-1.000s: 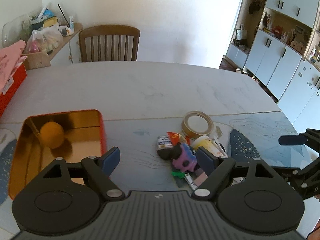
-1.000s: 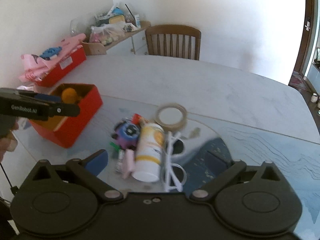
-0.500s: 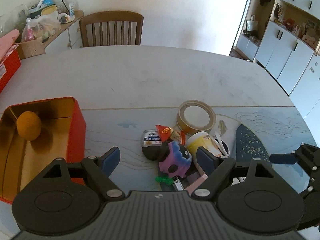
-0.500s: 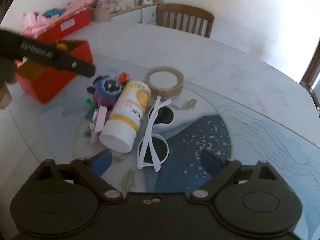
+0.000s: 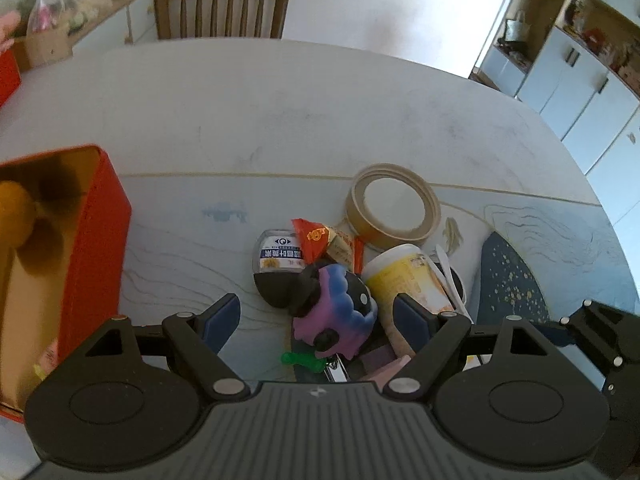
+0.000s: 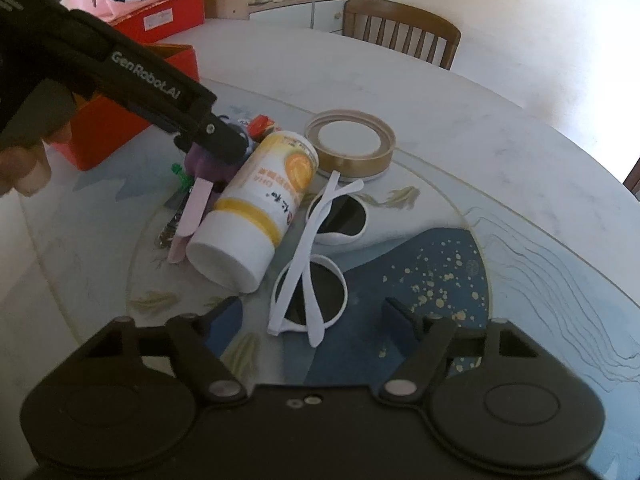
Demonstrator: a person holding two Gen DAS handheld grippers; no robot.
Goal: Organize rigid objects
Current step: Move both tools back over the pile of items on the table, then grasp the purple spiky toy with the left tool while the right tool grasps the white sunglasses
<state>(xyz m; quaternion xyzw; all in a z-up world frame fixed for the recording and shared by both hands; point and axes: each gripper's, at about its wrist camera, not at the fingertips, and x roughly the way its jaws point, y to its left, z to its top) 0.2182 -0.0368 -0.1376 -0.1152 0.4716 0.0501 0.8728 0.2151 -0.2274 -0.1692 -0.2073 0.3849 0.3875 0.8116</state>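
The left gripper (image 5: 316,314) is hovering low over the pile at the centre of its frame, its fingers (image 5: 219,320) standing wide apart and gripping nothing, with the purple toy (image 5: 334,318) sitting between them but untouched. The right gripper (image 6: 312,314), at the bottom of its own frame, is pointing down at the white sunglasses (image 6: 316,256), whose near lens lies between its fingers; the jaws have just been closing, yet they are not pressing on the frame. To do this pick well, the left hand is probably best lowering straight onto the toy's body (it looks squat and lumpy, so a grip across its middle seems safer than on a protruding knob), keeping clear of the yellow bottle (image 5: 404,280) touching it on the right and the small black jar (image 5: 278,270) just beside it at upper left. The red tin (image 5: 96,240), at the left edge of the frame with an orange ball (image 5: 14,210) inside, looks like the destination. The tape roll (image 5: 394,210) lies beyond the pile. The sunglasses' thin arms may skid on the surface (image 5: 280,100), so the right fingers should be closing across the rim slowly.
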